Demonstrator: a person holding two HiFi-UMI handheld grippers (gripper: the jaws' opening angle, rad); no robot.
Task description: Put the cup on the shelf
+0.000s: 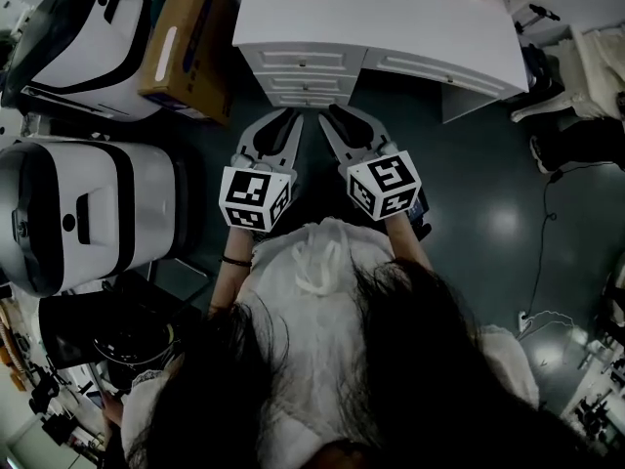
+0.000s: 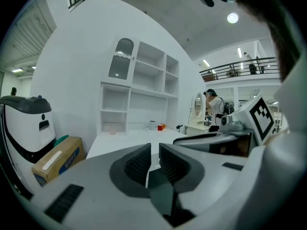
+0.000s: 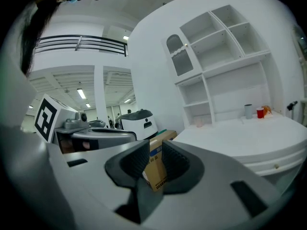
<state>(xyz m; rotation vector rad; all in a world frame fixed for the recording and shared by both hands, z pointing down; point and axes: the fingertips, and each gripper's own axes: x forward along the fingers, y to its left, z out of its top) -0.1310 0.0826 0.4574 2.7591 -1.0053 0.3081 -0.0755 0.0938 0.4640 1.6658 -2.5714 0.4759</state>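
Left tool (image 1: 290, 115) and right tool (image 1: 332, 113), both clenched empty, are hovering before the bench (image 1: 391, 18), the cup (image 3: 247, 110) standing far right, nearer the right tool.

Counted two grippers: left gripper (image 1: 283, 118), right gripper (image 1: 339, 117). Counted two cups on one white desk (image 3: 249, 138): grey cup (image 3: 247, 110), red cup (image 3: 260, 112). Counted one shelf unit (image 3: 225, 56). Noted one distant person (image 2: 214, 104). Spotted, in the head view, one cardboard box (image 1: 186, 42) at 11 o'clock and two white machines: far machine (image 1: 88, 37) at 10 o'clock, near machine (image 1: 88, 213) at 9 o'clock.
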